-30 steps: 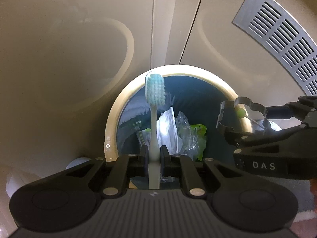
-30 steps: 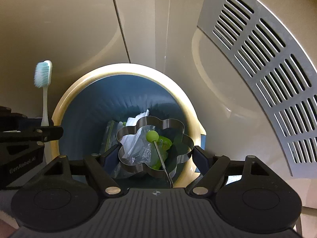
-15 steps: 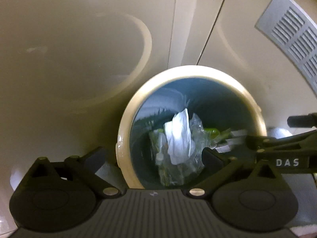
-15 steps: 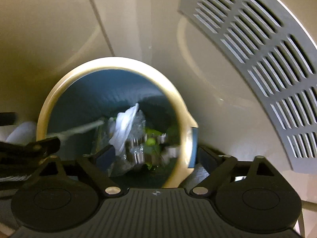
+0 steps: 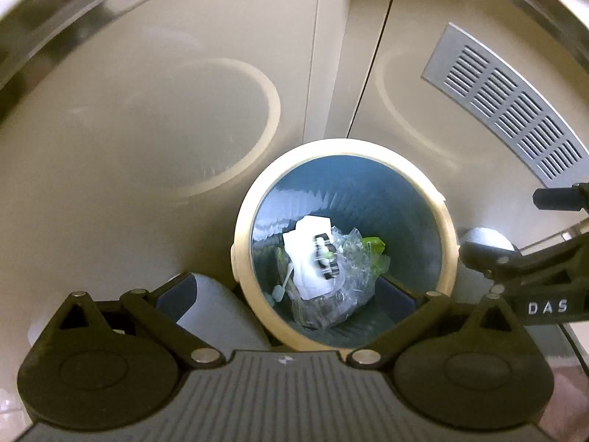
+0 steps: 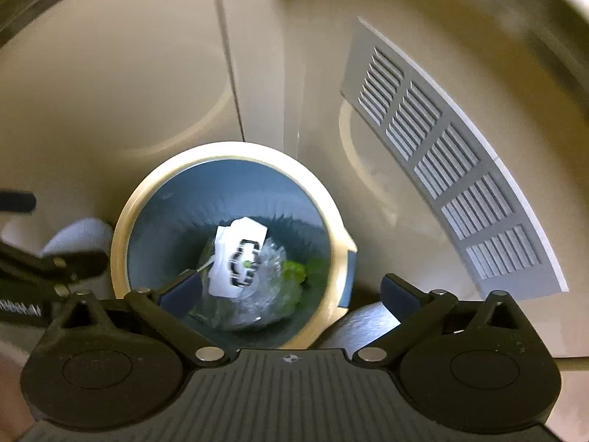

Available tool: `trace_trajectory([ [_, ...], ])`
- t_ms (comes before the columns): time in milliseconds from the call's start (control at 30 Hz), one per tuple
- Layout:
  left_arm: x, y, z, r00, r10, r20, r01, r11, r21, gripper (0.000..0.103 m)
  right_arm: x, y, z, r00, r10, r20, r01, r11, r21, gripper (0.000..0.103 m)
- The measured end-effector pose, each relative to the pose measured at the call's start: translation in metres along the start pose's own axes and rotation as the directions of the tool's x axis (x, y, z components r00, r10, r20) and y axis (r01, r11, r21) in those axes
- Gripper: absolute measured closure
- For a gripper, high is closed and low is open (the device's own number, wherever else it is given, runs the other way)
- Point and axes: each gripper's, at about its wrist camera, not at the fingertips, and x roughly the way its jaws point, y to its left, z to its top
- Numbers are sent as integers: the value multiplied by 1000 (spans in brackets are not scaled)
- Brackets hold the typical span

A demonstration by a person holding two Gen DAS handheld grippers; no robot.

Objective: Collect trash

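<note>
A round trash bin with a cream rim (image 5: 246,221) (image 6: 121,217) and blue inside stands on the floor below both grippers. In it lie white paper (image 5: 305,246) (image 6: 228,258), clear plastic (image 5: 349,280), green scraps (image 5: 373,246) (image 6: 294,270), the metal flower-shaped cutter (image 5: 324,254) (image 6: 244,261) and the toothbrush (image 5: 281,289). My left gripper (image 5: 287,298) is open and empty above the bin. My right gripper (image 6: 291,291) is open and empty above the bin; it also shows at the right of the left wrist view (image 5: 515,261).
Beige cabinet panels (image 5: 184,110) rise behind the bin. A grey slatted vent (image 5: 508,110) (image 6: 441,162) sits at the right. A grey rounded object (image 5: 213,309) (image 6: 79,234) lies beside the bin.
Both grippers opened: the toothbrush dropped from the left and the flower cutter from the right into the bin. Both grippers have since risen higher above it.
</note>
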Motion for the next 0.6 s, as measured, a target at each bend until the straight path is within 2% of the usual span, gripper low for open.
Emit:
trace_trajectory([
  [167,-20,-1,-12,999,15,45,-15,1000,9,0,-23,14,-18,999,-13,46,14,1000,-15,0],
  [400,-41,-4,-20,993,26,119,-28,999,18,0,-48,13,-31,994,-24,107,24,1000,3,0],
  [600,-53,-6,-22,988,35,151,-39,999,25,0,-56,15,-48,993,-29,118,30,1000,0,0],
])
